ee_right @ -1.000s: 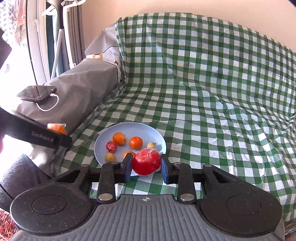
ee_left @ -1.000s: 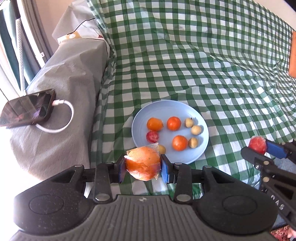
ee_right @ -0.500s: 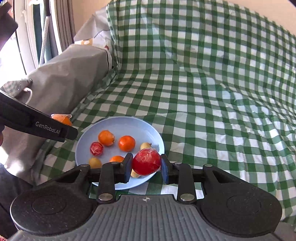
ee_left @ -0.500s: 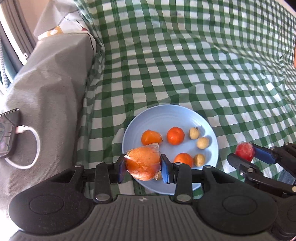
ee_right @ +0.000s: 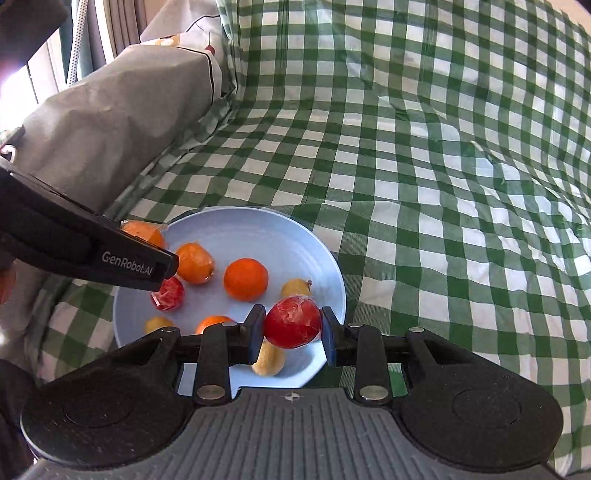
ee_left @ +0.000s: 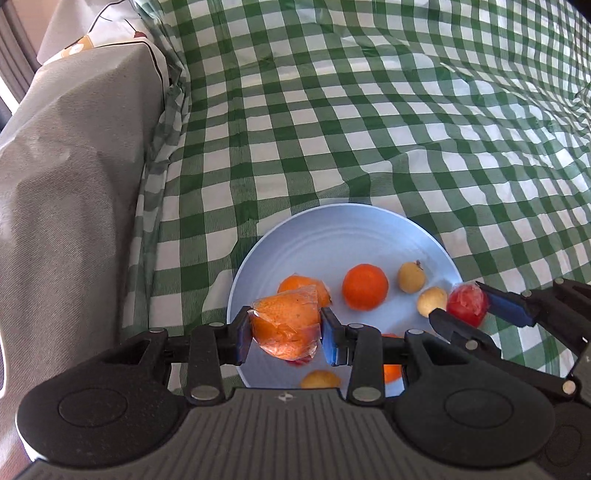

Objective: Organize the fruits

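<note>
The left tool [ee_left: 285, 334] pinches a wrapped orange fruit [ee_left: 286, 326] over the blue plate [ee_left: 332, 236] — to its right, the right tool [ee_right: 292, 334] clamps a wrapped red fruit [ee_right: 292, 326] above the plate's rim.

Fruits [ee_left: 365, 291] crowd the plate's [ee_left: 332, 236] near half; far half open.

A home, likely a living room: a green-and-white checked cloth [ee_right: 424, 155] drapes a soft, cushioned seat and its back, a grey cover [ee_right: 122, 110] wraps the padded arm, curtains [ee_right: 92, 33] hang by a bright window, and a blue plate [ee_right: 266, 232] holds fruit
</note>
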A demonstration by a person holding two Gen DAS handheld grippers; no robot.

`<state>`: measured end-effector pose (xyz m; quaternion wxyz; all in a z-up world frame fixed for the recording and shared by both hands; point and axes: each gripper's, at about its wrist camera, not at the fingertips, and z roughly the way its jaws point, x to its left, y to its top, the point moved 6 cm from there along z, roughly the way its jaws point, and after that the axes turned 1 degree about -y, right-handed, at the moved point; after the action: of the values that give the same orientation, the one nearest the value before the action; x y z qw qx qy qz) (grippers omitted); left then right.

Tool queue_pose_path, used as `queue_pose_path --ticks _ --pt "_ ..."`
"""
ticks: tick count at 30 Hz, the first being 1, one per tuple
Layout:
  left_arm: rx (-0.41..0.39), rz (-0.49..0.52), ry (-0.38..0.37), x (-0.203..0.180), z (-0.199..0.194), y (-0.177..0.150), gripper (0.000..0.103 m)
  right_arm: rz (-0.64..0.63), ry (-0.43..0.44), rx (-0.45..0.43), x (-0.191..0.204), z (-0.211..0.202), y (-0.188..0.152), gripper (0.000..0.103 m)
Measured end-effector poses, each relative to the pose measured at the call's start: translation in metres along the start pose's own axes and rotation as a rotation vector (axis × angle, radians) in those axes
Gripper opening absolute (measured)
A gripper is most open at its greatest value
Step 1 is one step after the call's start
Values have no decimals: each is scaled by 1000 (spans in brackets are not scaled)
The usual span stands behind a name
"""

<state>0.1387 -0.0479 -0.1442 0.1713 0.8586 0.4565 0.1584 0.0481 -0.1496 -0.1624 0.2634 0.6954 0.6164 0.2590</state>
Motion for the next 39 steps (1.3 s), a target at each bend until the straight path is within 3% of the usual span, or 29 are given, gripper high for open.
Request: queue_pose_path --ticks 2,4,5,6,8,12,16,22,39 --pt "-1 -4 7 1 1 2 59 -6 1 6 -1 7 3 34" --pt "-32 -11 16 3 -6 4 98 -2 16 22 -2 13 5 38" --pt "-53 -13 22 4 -12 4 103 6 18 30 -3 14 7 55" --pt "-71 -12 29 4 -18 5 103 12 18 36 -4 13 7 73" --pt "-61 1 31 3 -27 2 103 20 -1 24 -7 4 8 82" --pt "-10 -38 33 4 -46 -15 103 39 -24 28 -11 -28 -5 91" --pt "-9 -84 6 4 -75 -37 103 57 -24 11 -8 -69 -22 96" --pt "-56 -90 59 2 -113 -68 103 18 -55 -73 4 -117 -39 99" --pt "-129 -87 113 1 -156 -105 103 9 -78 -196 8 -176 -48 102"
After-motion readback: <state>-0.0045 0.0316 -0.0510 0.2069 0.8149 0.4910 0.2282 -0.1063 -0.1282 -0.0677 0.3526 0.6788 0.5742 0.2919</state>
